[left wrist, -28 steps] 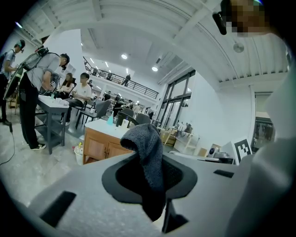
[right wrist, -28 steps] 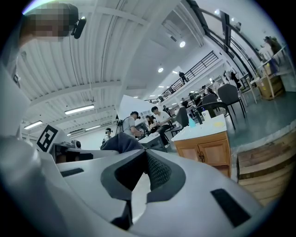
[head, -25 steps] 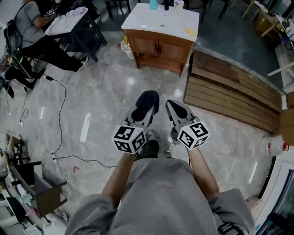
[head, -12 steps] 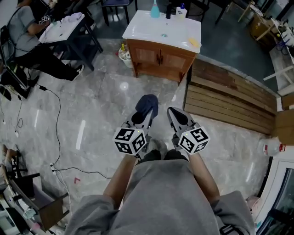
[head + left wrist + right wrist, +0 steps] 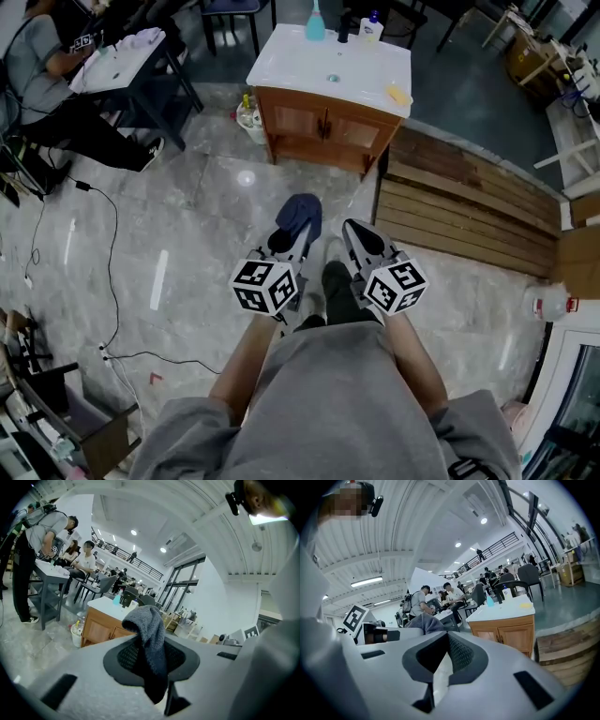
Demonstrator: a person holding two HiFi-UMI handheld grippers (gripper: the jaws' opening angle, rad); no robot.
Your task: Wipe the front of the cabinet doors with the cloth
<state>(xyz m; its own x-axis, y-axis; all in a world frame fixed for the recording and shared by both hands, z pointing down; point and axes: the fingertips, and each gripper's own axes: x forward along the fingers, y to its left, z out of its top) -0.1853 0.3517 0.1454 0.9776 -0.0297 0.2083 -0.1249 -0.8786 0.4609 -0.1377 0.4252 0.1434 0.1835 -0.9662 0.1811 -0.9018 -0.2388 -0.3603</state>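
Note:
A wooden cabinet [image 5: 323, 127] with two doors and a white sink top stands on the marble floor ahead, well beyond both grippers. My left gripper [image 5: 292, 231] is shut on a dark blue-grey cloth [image 5: 301, 212], which drapes over its jaws [image 5: 150, 654] in the left gripper view, cloth [image 5: 149, 632]. The cabinet [image 5: 99, 628] shows behind it, far off. My right gripper [image 5: 355, 231] is held beside the left one, shut [image 5: 442, 662] with nothing in it. The cabinet [image 5: 506, 637] lies to its right in the right gripper view.
A stepped wooden platform [image 5: 469, 187] lies right of the cabinet. A small bucket [image 5: 247, 114] stands at its left side. A teal bottle [image 5: 315, 22] and a yellow sponge [image 5: 397, 92] rest on the sink top. People sit at a dark table [image 5: 127, 58] far left. A cable [image 5: 111, 234] crosses the floor.
The cabinet has drawn slightly nearer in the head view as the person steps forward. A shoe now shows between the grippers. Both grippers keep their hold and pose.

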